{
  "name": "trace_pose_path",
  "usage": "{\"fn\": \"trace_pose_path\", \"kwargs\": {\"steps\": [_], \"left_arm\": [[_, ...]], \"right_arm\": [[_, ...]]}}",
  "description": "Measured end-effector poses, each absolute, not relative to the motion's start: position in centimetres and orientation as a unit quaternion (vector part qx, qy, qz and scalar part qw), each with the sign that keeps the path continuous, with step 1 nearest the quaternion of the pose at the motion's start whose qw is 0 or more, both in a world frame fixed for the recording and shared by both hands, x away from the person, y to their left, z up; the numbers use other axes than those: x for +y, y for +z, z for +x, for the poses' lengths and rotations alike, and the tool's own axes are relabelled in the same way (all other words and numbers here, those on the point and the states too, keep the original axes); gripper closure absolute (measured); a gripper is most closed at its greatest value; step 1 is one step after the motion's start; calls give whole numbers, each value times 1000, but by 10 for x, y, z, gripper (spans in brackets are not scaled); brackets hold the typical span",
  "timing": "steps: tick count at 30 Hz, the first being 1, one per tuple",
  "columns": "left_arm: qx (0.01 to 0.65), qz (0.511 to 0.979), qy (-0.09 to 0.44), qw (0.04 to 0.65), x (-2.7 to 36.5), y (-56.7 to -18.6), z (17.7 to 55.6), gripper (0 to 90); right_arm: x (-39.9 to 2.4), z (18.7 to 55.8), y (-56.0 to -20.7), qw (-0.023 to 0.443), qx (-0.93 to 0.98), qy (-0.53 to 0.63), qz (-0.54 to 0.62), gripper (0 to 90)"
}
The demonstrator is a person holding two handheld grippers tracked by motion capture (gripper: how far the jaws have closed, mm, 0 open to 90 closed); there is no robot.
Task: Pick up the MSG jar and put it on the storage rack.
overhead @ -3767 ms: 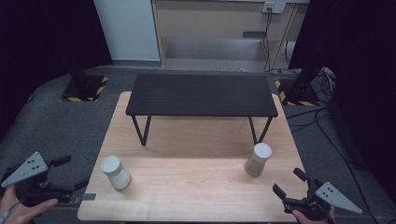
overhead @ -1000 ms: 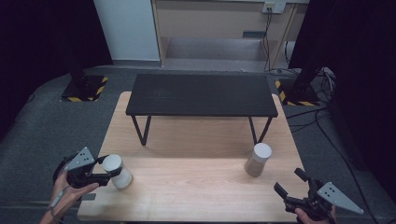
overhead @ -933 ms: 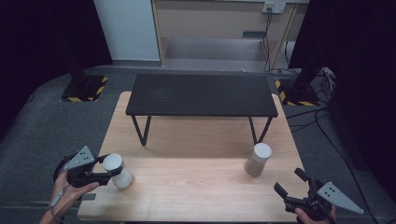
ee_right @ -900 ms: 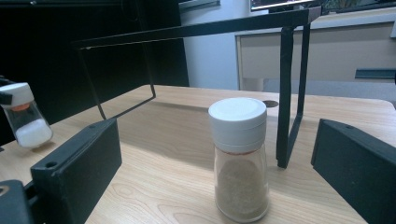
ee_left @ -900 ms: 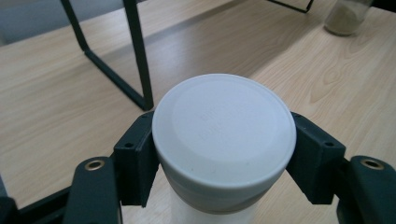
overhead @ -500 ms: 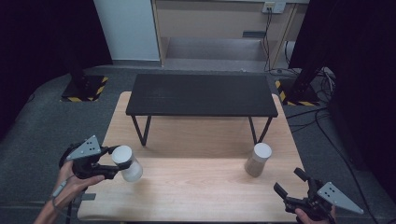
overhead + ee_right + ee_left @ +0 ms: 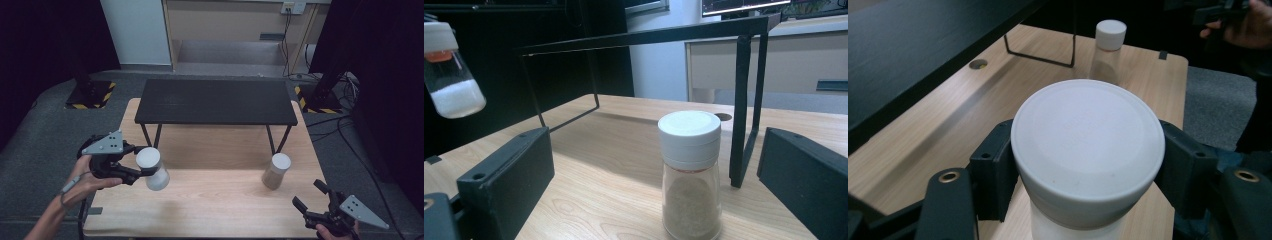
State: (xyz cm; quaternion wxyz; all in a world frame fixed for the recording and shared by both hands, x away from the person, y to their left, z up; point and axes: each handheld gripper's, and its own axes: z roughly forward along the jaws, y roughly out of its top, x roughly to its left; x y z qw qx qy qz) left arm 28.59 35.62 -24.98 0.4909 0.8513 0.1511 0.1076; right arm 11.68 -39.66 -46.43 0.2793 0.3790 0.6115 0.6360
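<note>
A glass shaker with a white cap point(image 7: 159, 179) hangs tilted above the left of the wooden table point(image 7: 215, 212), holding white grains. My left gripper point(image 7: 143, 161) is shut on it just under the cap. In the left gripper view the cap point(image 7: 1088, 135) sits between both black jaws. A second white-capped shaker point(image 7: 275, 171) with brownish contents stands upright at the right of the table. My right gripper point(image 7: 307, 193) stands open near the front right corner, a short way from that shaker. In the right gripper view, this shaker point(image 7: 690, 175) stands beyond the spread jaws.
A low black shelf on thin metal legs point(image 7: 215, 100) stands across the back half of the table. The lifted shaker point(image 7: 449, 75) shows at upper left in the right gripper view. Grey floor surrounds the table; cables lie at the right.
My left gripper came in from the left edge, closed on the left shaker, then lifted it off the table and tilted it. The right gripper and right shaker stayed put.
</note>
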Motion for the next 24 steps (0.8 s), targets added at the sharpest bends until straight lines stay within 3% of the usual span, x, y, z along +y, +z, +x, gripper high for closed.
{"fn": "trace_pose_path", "kwargs": {"steps": [11, 24], "left_arm": [[148, 856, 112, 483, 339, -224, 292, 326], [187, 837, 134, 496, 337, -191, 296, 326]], "right_arm": [[-396, 116, -464, 285, 609, 635, 382, 10], [-392, 112, -464, 297, 595, 627, 406, 8]]}}
